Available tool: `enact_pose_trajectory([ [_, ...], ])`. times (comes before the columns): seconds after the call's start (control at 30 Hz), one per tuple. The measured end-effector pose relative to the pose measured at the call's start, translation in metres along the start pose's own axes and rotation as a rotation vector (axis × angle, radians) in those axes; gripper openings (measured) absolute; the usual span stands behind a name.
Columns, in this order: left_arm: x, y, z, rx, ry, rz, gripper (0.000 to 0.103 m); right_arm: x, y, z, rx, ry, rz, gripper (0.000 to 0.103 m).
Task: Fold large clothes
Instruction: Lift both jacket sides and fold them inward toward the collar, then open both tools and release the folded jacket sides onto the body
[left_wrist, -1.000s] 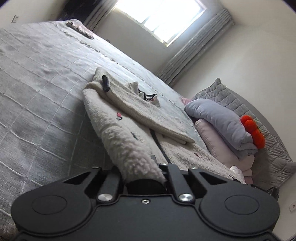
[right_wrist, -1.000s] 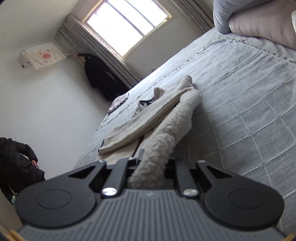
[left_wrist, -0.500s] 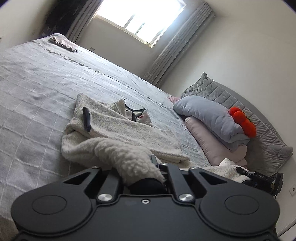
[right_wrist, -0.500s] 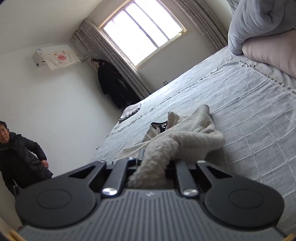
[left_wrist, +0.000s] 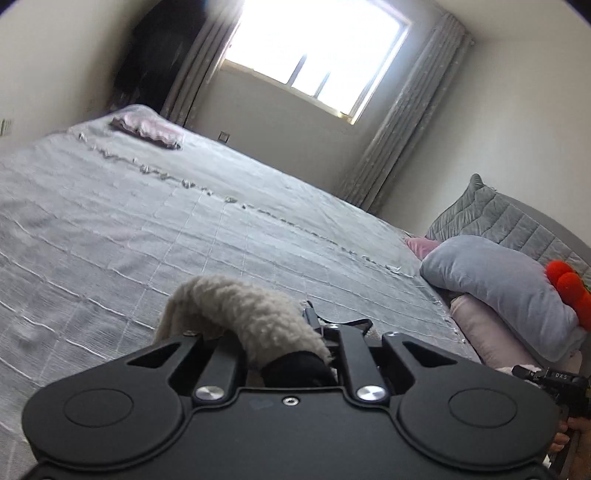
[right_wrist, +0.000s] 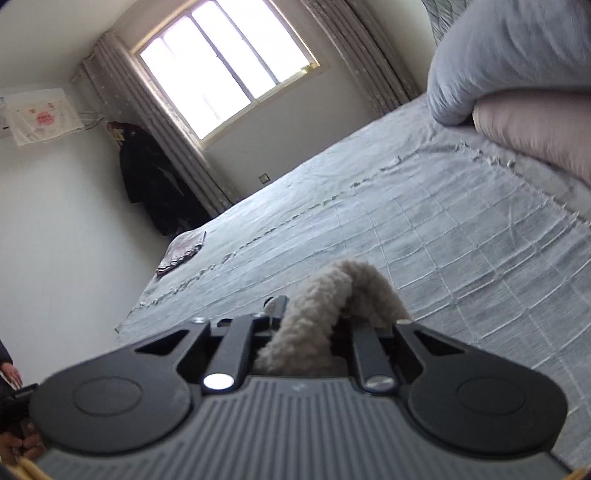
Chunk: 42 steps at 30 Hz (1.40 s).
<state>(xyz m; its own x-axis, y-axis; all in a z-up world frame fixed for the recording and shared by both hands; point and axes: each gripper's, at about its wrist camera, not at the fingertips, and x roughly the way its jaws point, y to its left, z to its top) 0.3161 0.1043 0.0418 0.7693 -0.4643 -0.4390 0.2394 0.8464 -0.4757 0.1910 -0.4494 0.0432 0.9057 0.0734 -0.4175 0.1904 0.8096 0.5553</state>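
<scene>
Nearest in the left wrist view, the left gripper (left_wrist: 284, 328) has a fold of the cream fleece garment (left_wrist: 236, 306) between its jaws; the jaws are opening, and the fleece still arches up out of them and drops over the front edge. In the right wrist view the right gripper (right_wrist: 314, 325) pinches another fold of the same fleece garment (right_wrist: 332, 302) tightly, the fabric looping up and over to the right finger. The rest of the garment hangs below both grippers, hidden by their bodies.

Beyond the grippers spreads the grey checked bedspread (left_wrist: 184, 229). To the right lies a grey pillow (left_wrist: 495, 280) on a pink pillow (left_wrist: 484, 325), with a red plush toy (left_wrist: 569, 284) beside them. At the far left corner of the bed rests a small folded pink cloth (left_wrist: 147, 129). Farthest off, a bright window (left_wrist: 317, 51) sits between grey curtains (left_wrist: 406, 122), and a dark coat (right_wrist: 155, 181) hangs by the wall.
</scene>
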Motion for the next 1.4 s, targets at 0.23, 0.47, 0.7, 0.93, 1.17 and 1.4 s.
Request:
enact_pose_trajectory([
  [0.23,0.091,0.039,-0.009,-0.039,0.136,0.094,0.020,0.095,-0.039,-0.007,0.065,0.145,-0.108,0.018],
  [0.47,0.104,0.064,0.012,-0.148,0.246,-0.030,0.023,0.112,-0.073,0.011,0.249,0.234,0.015,0.025],
  [0.7,0.086,0.078,0.026,-0.249,0.308,-0.086,0.047,0.090,-0.086,0.027,0.397,0.177,0.128,0.053],
  [0.93,0.051,0.070,0.044,-0.012,0.128,0.091,0.094,0.063,-0.057,0.044,0.084,0.057,-0.073,0.079],
  [1.17,0.106,0.072,0.018,0.088,0.208,0.174,0.089,0.118,-0.018,0.013,-0.268,0.146,-0.287,0.080],
  [1.4,0.127,0.063,0.006,0.019,0.111,0.181,0.012,0.157,-0.003,-0.011,-0.343,0.084,-0.336,0.014],
])
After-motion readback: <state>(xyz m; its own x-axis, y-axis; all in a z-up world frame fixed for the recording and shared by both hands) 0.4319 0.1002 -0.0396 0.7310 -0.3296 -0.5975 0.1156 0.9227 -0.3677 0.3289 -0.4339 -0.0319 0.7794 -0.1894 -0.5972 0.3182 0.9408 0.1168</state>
